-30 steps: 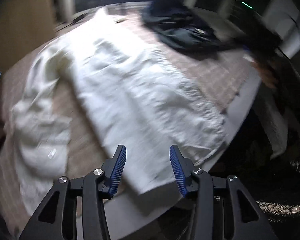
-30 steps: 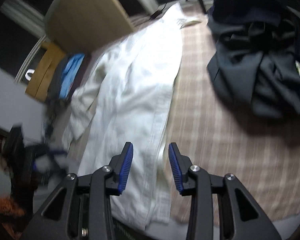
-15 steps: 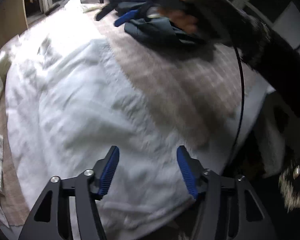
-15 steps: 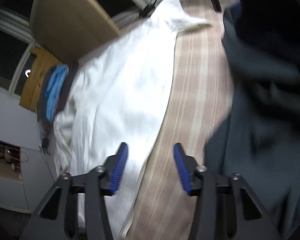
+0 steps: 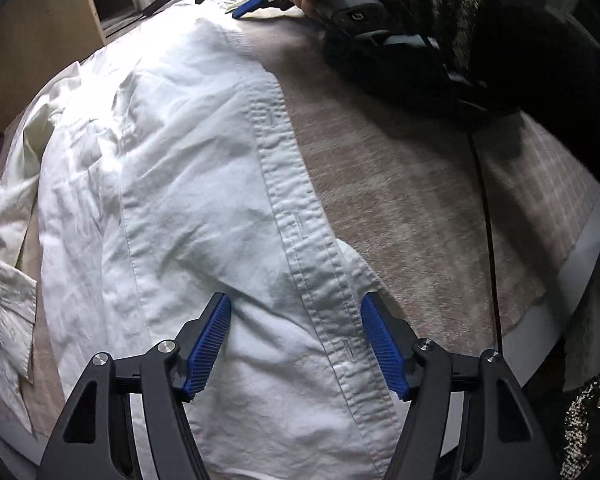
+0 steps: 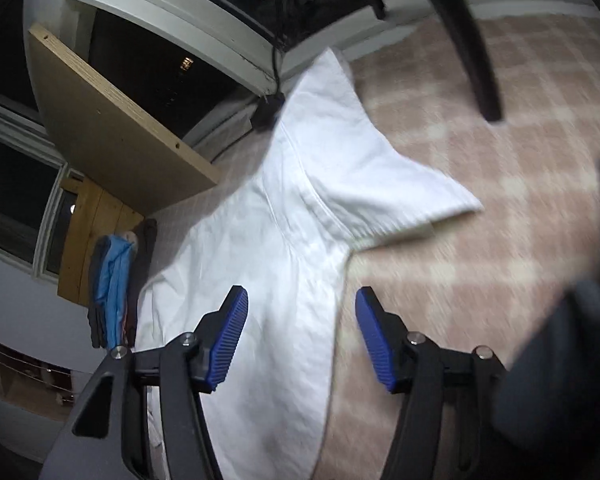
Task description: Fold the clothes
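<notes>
White shirt (image 5: 188, 184), pink checked bedcover (image 6: 480, 208), dark window (image 6: 148, 64)

Bedroom, plaid bedspread (image 6: 500, 184), window frame (image 6: 180, 12)

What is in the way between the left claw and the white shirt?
Nothing that shows. The left claw hangs right over the white shirt, its jaws opening, with the button strip below the gap. No cloth is pinched. The dark clothes lie far off on the bed.

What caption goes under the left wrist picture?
Left gripper, jaws opening, above a white shirt spread on a checked bedcover.
</notes>
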`<control>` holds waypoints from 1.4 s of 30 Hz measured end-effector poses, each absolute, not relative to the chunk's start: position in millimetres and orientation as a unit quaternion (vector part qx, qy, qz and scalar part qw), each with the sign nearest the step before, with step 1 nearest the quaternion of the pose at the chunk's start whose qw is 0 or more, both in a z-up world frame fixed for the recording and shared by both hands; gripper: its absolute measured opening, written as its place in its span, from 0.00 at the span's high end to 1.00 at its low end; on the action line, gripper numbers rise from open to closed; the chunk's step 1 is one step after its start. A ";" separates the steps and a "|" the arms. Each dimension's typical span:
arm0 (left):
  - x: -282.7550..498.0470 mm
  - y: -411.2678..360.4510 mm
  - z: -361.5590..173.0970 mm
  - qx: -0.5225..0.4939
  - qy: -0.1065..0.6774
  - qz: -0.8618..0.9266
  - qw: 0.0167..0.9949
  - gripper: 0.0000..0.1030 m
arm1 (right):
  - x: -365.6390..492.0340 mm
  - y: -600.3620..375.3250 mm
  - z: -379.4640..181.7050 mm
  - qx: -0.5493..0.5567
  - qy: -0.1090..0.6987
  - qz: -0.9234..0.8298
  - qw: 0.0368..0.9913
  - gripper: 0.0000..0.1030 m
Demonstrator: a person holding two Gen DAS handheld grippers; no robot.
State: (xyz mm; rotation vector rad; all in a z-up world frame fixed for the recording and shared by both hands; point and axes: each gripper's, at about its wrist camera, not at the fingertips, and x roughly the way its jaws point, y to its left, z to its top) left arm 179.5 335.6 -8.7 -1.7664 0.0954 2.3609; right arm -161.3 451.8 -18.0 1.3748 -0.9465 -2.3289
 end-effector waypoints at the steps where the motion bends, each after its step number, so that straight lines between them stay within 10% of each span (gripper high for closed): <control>1: 180.8 335.0 -10.0 -0.595 0.031 0.797 0.099 0.48 | -164.6 448.3 -16.7 0.476 -0.315 -0.809 0.142 0.51; 4: 183.3 327.4 -10.6 -0.597 0.019 0.795 0.110 0.77 | -167.2 441.3 -11.1 0.478 -0.292 -0.811 0.169 0.94; 10: 191.9 275.4 8.6 -0.585 -0.090 0.798 0.114 0.89 | -168.6 438.8 22.0 0.458 -0.273 -0.825 0.187 0.95; 12: 195.1 264.3 13.9 -0.582 -0.102 0.800 0.106 0.91 | -170.4 439.9 27.7 0.469 -0.260 -0.825 0.177 0.90; 14: 196.6 255.0 16.4 -0.578 -0.113 0.802 0.106 0.92 | -170.5 441.7 24.9 0.491 -0.246 -0.821 0.158 0.49; 18: 192.0 251.6 16.5 -0.576 -0.146 0.797 0.106 0.90 | -158.3 452.5 13.7 0.495 -0.248 -0.821 0.140 0.46; 22: 183.6 292.7 10.1 -0.588 -0.105 0.795 0.102 0.54 | -151.7 465.0 4.2 0.501 -0.262 -0.813 0.139 0.46; 25: 183.9 325.7 1.6 -0.598 -0.032 0.794 0.102 0.48 | -150.5 465.1 4.6 0.504 -0.262 -0.811 0.141 0.46; 27: 185.8 334.9 -7.5 -0.608 0.001 0.787 0.101 0.53 | -149.6 464.1 5.9 0.504 -0.261 -0.810 0.145 0.46; 28: 186.8 337.0 -12.6 -0.614 0.014 0.783 0.099 0.75 | -149.2 464.1 6.0 0.505 -0.262 -0.809 0.146 0.46; 31: 186.0 323.1 -11.9 -0.616 -0.007 0.781 0.104 0.95 | -148.1 465.1 6.3 0.506 -0.268 -0.806 0.150 0.46; 42: 190.8 213.5 31.1 -0.573 -0.169 0.800 0.054 0.96 | -127.4 469.9 -1.8 0.523 -0.337 -0.758 0.194 0.46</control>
